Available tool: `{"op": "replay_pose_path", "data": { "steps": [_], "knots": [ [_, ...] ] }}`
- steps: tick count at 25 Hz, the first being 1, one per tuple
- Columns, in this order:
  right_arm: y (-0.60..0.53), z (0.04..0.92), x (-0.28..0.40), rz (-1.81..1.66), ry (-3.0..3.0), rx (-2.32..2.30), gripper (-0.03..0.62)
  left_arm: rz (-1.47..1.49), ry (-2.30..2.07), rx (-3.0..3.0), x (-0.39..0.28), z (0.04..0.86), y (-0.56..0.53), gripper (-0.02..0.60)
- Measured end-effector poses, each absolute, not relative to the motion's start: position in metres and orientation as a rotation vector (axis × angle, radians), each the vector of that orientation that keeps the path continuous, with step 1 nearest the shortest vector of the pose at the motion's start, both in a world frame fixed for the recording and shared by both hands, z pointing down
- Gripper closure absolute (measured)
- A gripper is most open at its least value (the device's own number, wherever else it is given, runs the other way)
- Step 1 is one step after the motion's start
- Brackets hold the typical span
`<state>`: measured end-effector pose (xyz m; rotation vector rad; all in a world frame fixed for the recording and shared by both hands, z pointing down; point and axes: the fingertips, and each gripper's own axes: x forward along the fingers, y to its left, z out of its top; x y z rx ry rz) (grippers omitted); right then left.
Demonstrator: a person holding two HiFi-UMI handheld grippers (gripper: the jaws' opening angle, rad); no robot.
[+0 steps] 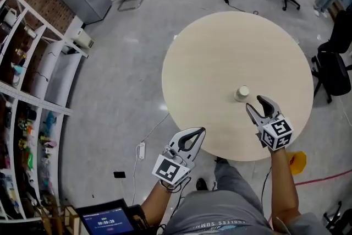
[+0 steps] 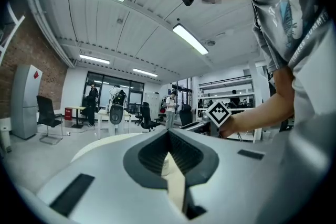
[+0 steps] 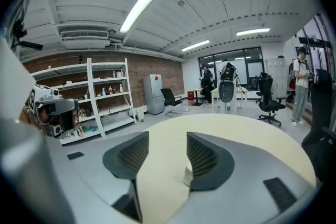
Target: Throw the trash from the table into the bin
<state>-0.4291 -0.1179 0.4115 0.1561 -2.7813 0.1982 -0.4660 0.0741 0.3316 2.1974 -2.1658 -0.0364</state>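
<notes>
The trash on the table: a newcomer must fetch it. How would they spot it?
Find the big round beige table. Near its edge closest to the person, just ahead of the right gripper, sits a small white cup, the only thing on the tabletop.

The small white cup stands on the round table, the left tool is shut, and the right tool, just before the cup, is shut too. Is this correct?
No: the right tool is open, not shut; the right gripper view shows its jaws apart. The rest holds: the small white cup stands on the round table just ahead of it, and the left tool is shut.
</notes>
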Motion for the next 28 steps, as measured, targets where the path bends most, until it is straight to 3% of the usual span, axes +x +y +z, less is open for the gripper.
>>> {"op": "replay_pose_path", "data": {
  "steps": [4,6,15,22,24,28],
  "knots": [
    [-0.162,0.465,-0.459,0.241,-2.715,0.155,0.296,-0.019,-2.144,2.127,-0.478,0.367,0.037,0.540],
    [-0.174,0.488,-0.470,0.253,-2.685,0.144,0.273,-0.031,-2.139,2.090,-0.485,0.380,0.028,0.540],
    [-0.202,0.575,-0.525,0.244,-2.563,0.047,0.249,0.005,-2.105,1.963,-0.527,0.435,-0.006,0.540],
    [-0.204,0.603,-0.527,0.167,-2.452,0.054,0.252,-0.025,-2.102,1.952,-0.526,0.436,-0.007,0.540],
    [-0.208,0.602,-0.526,0.157,-2.442,0.092,0.309,-0.025,-2.101,1.952,-0.526,0.437,-0.006,0.540],
    [-0.208,0.588,-0.524,0.158,-2.480,0.133,0.312,-0.014,-2.099,1.972,-0.524,0.435,-0.003,0.540]
  ]
}}
